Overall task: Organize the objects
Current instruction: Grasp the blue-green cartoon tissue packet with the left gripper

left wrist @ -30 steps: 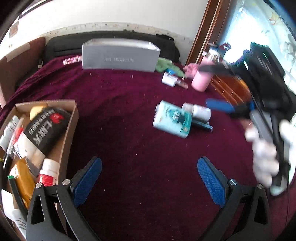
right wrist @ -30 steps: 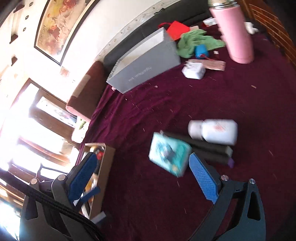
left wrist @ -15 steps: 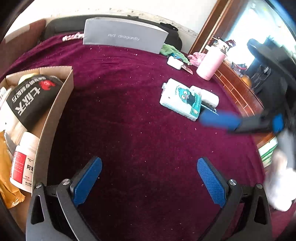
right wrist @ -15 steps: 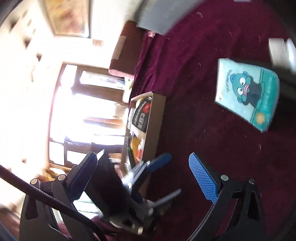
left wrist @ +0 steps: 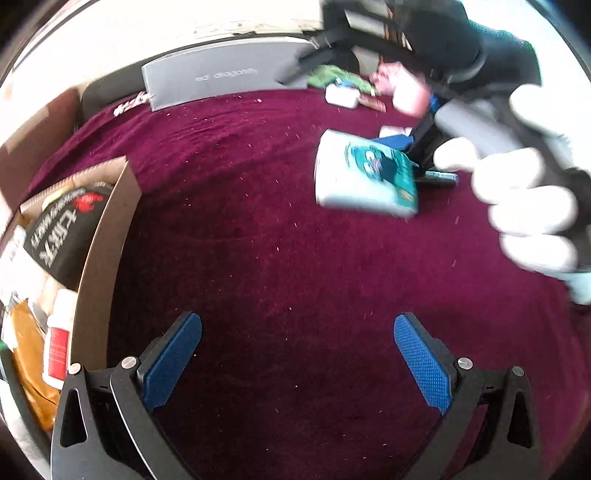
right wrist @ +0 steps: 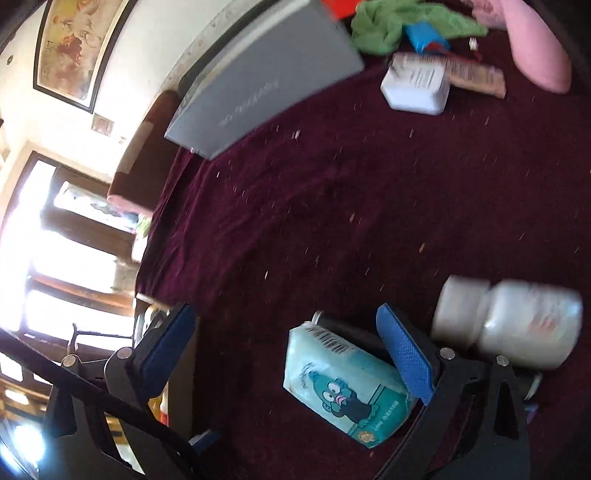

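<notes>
blue-padded grippers over a maroon velvet spread

blue pads of the right gripper (right wrist: 284, 350) stand spread wide; the right pad touches the upper corner of a teal tissue pack (right wrist: 345, 384) printed with a cartoon creature, which lies between the pads, nearer the right one, not pinched. a dark tube is partly hidden behind the pack. just right of the right finger lies a white pill bottle (right wrist: 506, 325) on its side, blurred. farther out on the maroon velvet cloth (right wrist: 369, 192): a white box (right wrist: 415, 86) with a printed label, touching a tan strip-shaped packet; a green cloth (right wrist: 391, 26); a small blue item; a pink tumbler (right wrist: 539, 51); a grey carton (right wrist: 266, 81) with faint lettering.

left gripper (left wrist: 297, 363), pads likewise spread, holds nothing and hovers above bare velvet. to its left, an open cardboard box (left wrist: 107, 236) holding a black packet with white characters (left wrist: 62, 236), a red-labelled white bottle (left wrist: 59, 347) and an orange-brown wrapper. ahead and right, well apart from the pads, the same tissue pack (left wrist: 364, 177), with the right gripper's white-gloved hand (left wrist: 524, 192) beside it, blurred.
</notes>
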The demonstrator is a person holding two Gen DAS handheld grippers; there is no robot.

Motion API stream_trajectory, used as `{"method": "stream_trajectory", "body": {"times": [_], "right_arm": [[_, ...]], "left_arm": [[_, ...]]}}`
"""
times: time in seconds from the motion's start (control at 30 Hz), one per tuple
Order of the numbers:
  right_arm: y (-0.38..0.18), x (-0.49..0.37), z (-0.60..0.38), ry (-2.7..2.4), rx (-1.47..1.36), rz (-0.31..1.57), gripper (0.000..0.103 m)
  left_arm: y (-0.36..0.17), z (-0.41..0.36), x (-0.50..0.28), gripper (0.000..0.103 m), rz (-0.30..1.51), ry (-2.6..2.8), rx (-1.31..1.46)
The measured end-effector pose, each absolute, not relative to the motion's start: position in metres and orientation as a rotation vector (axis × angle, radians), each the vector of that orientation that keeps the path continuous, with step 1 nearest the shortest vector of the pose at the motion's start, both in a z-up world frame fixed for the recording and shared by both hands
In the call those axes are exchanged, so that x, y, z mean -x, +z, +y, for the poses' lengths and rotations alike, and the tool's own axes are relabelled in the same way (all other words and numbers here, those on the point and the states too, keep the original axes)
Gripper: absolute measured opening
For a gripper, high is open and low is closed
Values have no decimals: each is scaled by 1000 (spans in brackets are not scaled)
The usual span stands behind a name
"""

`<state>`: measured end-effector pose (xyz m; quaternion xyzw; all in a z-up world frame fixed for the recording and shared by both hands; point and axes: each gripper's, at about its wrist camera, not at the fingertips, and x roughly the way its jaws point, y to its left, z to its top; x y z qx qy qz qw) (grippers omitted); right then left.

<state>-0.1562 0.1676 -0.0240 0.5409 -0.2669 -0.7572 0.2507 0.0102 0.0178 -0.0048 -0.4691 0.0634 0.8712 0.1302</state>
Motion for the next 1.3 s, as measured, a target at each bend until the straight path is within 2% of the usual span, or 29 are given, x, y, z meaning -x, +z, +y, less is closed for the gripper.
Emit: {"method": "stream_trajectory", "body": {"times": [0.2,0.4,0.5,0.63,0.77,1.0,1.17,1.27,1.3], "right_arm": [[-38,98,158,-1647,-1434,-919,100],[-23,56,191,-1676,-1309,-972,100],[-14,46,223,-1850,-1249,-982,100],[-14,34,255,-2061,-1211,-971,99],[-22,16,280,-2125,-1174,-1015,99],[-33,1,289,-2183,-1121,-999,99],[-33,2,291,-2170,-1106,-994,99],[-35,2,291,-2167,-1101,-998,99],[-35,2,292,-2166,-1099,-999,99]], "left_arm": [[-3,13,-12,101,156,2523,1348],[1,1,-12,101,31,2494,1316],[6,-7,-15,101,-103,2454,1350],[21,-19,-19,101,-426,2350,1338],[38,-19,-19,101,-535,2368,1278],[13,11,-12,101,-448,2349,1471],[9,36,-23,100,-132,2430,1438],[9,54,-34,66,119,2462,1378],[9,55,-35,66,140,2445,1372]]}}
